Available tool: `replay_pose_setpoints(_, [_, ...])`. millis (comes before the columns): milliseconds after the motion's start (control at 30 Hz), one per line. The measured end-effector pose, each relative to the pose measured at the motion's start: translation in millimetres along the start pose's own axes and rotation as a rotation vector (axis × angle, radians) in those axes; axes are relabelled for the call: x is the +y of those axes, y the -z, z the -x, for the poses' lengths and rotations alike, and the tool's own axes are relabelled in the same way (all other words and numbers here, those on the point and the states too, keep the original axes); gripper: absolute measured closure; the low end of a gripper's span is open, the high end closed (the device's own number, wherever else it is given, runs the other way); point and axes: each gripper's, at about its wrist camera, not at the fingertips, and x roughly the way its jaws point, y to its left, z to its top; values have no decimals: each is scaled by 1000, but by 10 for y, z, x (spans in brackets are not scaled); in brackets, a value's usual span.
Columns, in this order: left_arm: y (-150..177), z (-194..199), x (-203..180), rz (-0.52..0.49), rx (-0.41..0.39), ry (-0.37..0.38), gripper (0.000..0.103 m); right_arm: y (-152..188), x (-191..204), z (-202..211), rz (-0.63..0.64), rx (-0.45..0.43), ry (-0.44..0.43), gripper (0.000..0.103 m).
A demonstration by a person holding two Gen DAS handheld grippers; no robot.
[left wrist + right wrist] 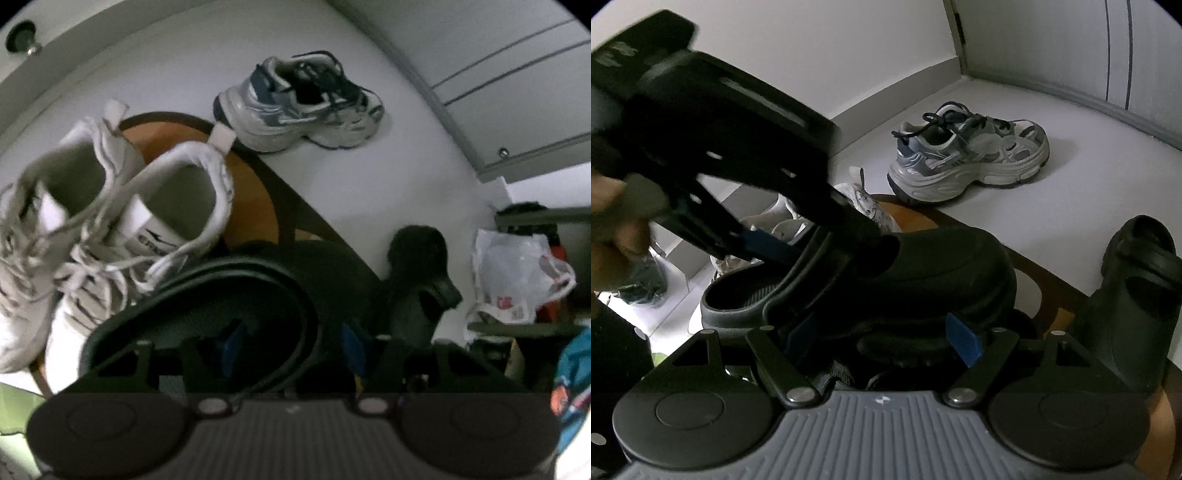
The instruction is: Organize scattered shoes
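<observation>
Black clog (886, 280) lies on its side on the orange mat (908, 216), sole toward the right wrist camera. All places below are relative to this clog.

Right gripper (882, 338): blue pads stand one at each side of the clog's sole, jaws wide; contact looks likely, but the left pad is in shadow, so a firm clamp cannot be confirmed.

Left gripper (812, 245): reaches in from upper left, held by a hand (613, 221); its tips straddle the clog's upper rim at the heel opening. Jaws part-way apart; whether they press on the rim cannot be told.

Second black clog (1137, 295): just right of it, standing on end.

White sneaker pair (110, 229): just beyond it on the left, side by side.

Grey-blue sneaker (971, 155): well beyond it, upright on the pale floor (1052, 229).

White plastic bag (517, 277): far right, past the second clog.
</observation>
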Motion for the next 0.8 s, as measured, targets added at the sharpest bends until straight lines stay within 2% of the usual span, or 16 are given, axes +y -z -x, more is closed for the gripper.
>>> replay_pose_setpoints(33, [9,-65,-17,6,16,9,48,10,-4,-3,-7,5,6,21])
replay_pose_setpoints(100, [37,-148,-70,-7,25,21,61,36,12,-11,0,18,16,21])
replay_pose_setpoints(167, [84,-190,-127,-42,17,13,68,69,45,-19,17,26,35,21])
replay_pose_setpoints(300, [164,-147,-227,-148,14,43,83,67,47,6,22,29,58,21])
replay_pose_setpoints(367, [167,-65,-267,-207,-7,38,87,18,16,86,25,15,71,21])
replay_pose_setpoints(467, [140,-9,-264,-240,10,58,89,-82,-37,226,28,-12,89,21])
replay_pose_setpoints(533, [117,17,-291,-296,52,72,89,-142,-65,297,31,-26,97,21])
replay_pose_setpoints(633, [72,92,-359,-377,70,84,89,-208,-93,413,46,-46,108,21])
replay_pose_setpoints(800, [112,299,-616,-559,47,70,89,-237,-99,553,86,-61,131,15])
